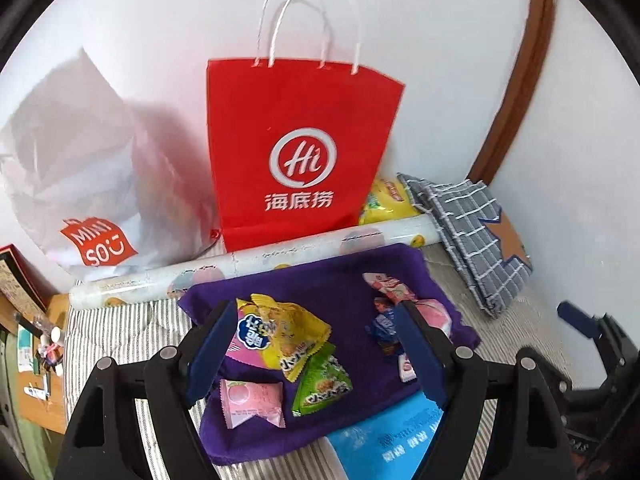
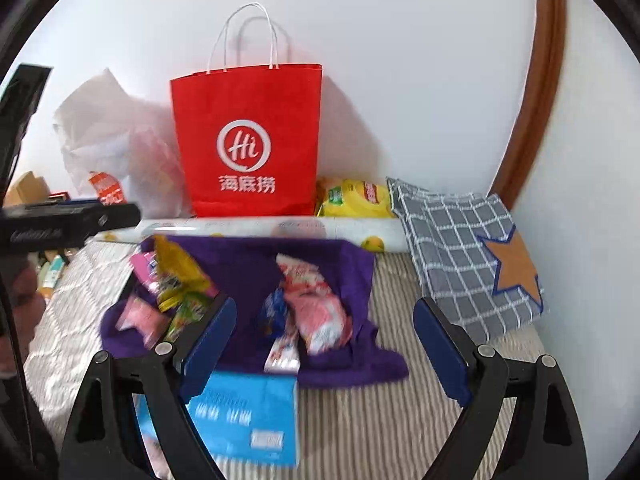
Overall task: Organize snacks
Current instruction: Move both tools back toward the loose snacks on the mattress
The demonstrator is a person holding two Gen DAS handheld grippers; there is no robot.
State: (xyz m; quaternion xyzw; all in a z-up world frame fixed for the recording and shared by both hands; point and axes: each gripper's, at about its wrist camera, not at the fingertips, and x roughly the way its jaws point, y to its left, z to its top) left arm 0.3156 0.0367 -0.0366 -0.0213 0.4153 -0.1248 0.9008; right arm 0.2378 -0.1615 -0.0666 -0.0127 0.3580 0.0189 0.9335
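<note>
Snacks (image 2: 316, 312) blur on purple cloth (image 2: 248, 264); blue packet (image 2: 244, 416) half hidden.

Striped bed (image 2: 400, 420), purple cloth (image 2: 248, 264), red bag (image 2: 248, 100), checked fabric (image 2: 452, 248)

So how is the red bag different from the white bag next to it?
The red bag stands stiff and upright with white rope handles and a round Hi logo. The white bag is soft, crumpled plastic, slumped against the wall, with a small orange Miniso label and no handles showing. Both sit at the wall behind the purple cloth.
</note>
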